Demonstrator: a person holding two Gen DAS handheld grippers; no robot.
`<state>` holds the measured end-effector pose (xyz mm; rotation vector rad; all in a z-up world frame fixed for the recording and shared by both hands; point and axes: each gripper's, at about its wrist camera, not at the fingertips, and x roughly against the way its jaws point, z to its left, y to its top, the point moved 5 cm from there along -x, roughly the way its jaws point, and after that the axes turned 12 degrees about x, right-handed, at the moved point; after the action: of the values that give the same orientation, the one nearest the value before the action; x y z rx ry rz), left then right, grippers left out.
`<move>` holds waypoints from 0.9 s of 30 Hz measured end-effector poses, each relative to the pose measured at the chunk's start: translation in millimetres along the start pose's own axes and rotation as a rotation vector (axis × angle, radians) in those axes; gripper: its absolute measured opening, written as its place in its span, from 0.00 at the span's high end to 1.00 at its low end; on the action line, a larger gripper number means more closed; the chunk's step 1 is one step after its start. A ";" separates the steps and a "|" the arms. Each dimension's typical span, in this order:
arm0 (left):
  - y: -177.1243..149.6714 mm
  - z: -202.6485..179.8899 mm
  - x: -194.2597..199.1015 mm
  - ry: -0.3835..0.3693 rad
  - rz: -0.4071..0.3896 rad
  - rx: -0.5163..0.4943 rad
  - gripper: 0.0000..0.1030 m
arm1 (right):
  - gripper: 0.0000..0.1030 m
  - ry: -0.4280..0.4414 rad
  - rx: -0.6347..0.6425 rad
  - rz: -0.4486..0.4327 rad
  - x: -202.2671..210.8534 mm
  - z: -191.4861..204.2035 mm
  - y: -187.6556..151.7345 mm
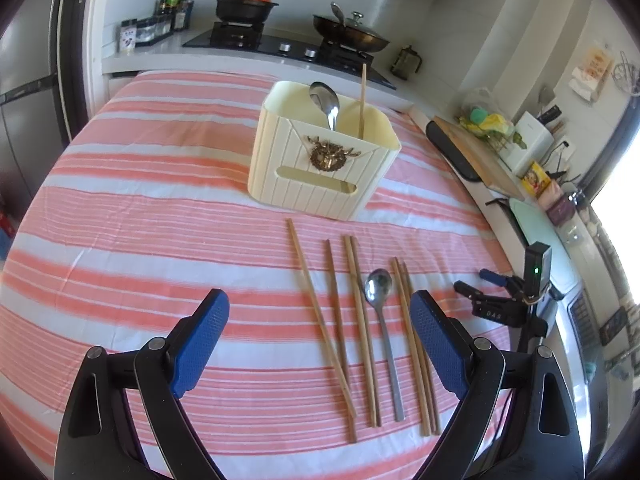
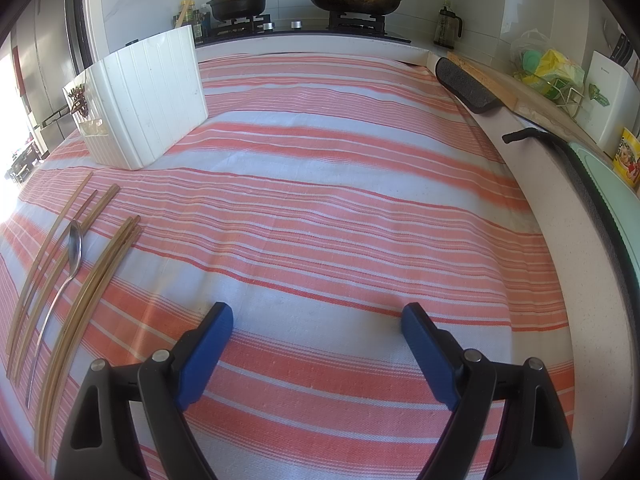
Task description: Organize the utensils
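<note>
A cream utensil holder (image 1: 320, 168) stands on the striped cloth and holds a metal spoon (image 1: 326, 102) and one chopstick (image 1: 363, 100). Several wooden chopsticks (image 1: 356, 328) and a second metal spoon (image 1: 382, 320) lie in a row in front of it. My left gripper (image 1: 320, 336) is open and empty above the near ends of these utensils. My right gripper (image 2: 316, 344) is open and empty over bare cloth, to the right of the chopsticks (image 2: 92, 264), spoon (image 2: 70, 264) and holder (image 2: 148, 100). It shows in the left wrist view (image 1: 480, 284) at the right.
The table with the pink striped cloth (image 2: 340, 200) meets a counter (image 2: 560, 208) on the right holding a cutting board (image 1: 480, 160) and clutter. A stove with a black pot (image 1: 244, 4) and a pan (image 1: 350, 34) stands behind.
</note>
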<state>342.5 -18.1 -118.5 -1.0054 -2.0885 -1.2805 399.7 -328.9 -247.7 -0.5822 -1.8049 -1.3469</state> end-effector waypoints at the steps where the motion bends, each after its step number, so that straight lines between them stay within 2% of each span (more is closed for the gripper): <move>1: 0.3 0.4 -0.1 0.001 0.000 0.001 0.10 | 0.15 0.000 0.000 0.000 0.0 0.0 0.1; 27: -0.5 -2.1 -7.4 0.019 0.005 -0.011 0.10 | 0.15 0.001 0.000 0.000 0.3 -0.2 0.0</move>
<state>346.6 -22.6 -123.2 -0.9990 -2.0650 -1.2956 399.6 -329.2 -247.5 -0.5814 -1.8047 -1.3467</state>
